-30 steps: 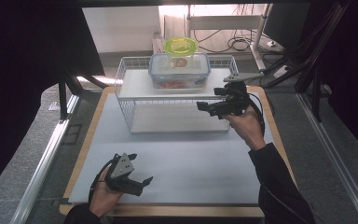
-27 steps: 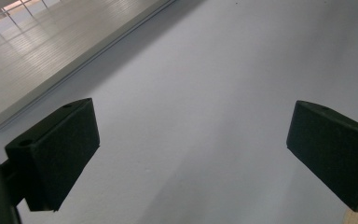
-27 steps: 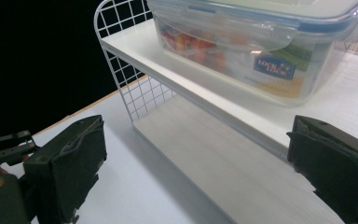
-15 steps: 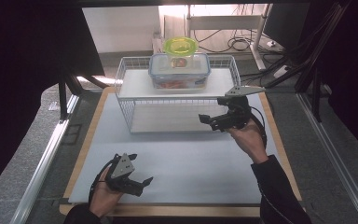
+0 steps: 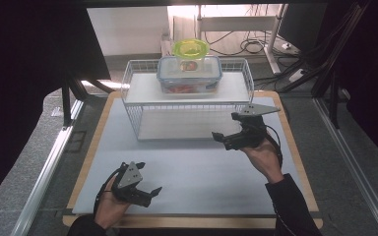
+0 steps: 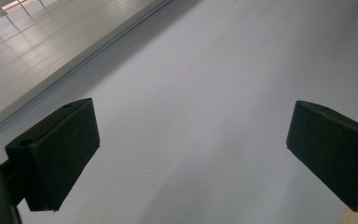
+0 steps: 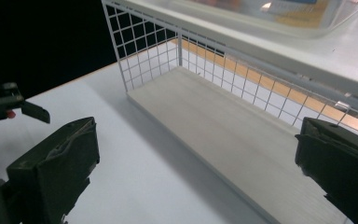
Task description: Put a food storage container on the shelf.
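Here, left gripper (image 5: 147, 191) and right gripper (image 5: 226, 139) fingers open, empty, wire rack (image 5: 133, 105) ahead.

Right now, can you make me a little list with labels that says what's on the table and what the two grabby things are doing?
table: pale mat on a wood-edged top
rack: white wire rack at the far side
on the rack: clear box with blue-rimmed lid, small green-lidded tub on top
left hand-held gripper: open, low over the near mat, holding nothing
right hand-held gripper: open, in front of the rack, holding nothing
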The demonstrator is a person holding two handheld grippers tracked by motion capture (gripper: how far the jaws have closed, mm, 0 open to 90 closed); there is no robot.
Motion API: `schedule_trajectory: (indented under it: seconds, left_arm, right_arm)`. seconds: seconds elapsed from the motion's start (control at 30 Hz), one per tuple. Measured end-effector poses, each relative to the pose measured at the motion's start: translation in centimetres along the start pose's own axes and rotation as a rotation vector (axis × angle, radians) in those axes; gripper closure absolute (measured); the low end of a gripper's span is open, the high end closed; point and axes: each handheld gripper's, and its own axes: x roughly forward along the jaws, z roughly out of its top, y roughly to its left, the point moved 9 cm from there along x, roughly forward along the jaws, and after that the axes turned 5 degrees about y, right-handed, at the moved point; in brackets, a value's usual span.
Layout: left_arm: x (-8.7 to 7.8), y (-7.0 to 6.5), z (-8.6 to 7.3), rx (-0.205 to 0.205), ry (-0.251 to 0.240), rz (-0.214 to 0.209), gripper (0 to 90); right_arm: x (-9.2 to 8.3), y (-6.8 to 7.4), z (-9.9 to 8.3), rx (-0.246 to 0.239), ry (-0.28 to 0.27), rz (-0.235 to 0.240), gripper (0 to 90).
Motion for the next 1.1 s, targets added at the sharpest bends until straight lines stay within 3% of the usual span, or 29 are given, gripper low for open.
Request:
schedule_trajectory:
  seconds: [0.23,0.57,1.1]
  left_arm:
    - [0.0,0.0,0.0,-0.006,-0.001,-0.002,2.1]
    - [0.1,0.0,-0.1,-0.006,-0.001,-0.008,2.1]
    - [0.2,0.0,-0.2,-0.013,0.002,-0.013,2.0]
  right_arm:
    - [-0.3,0.3,-0.8,-0.001,-0.001,-0.027,0.0]
    - [0.0,1.2,-2.0,-0.021,0.019,-0.025,0.0]
    - [-0.8,1.5,-6.2,0.007,0.069,-0.042,0.0]
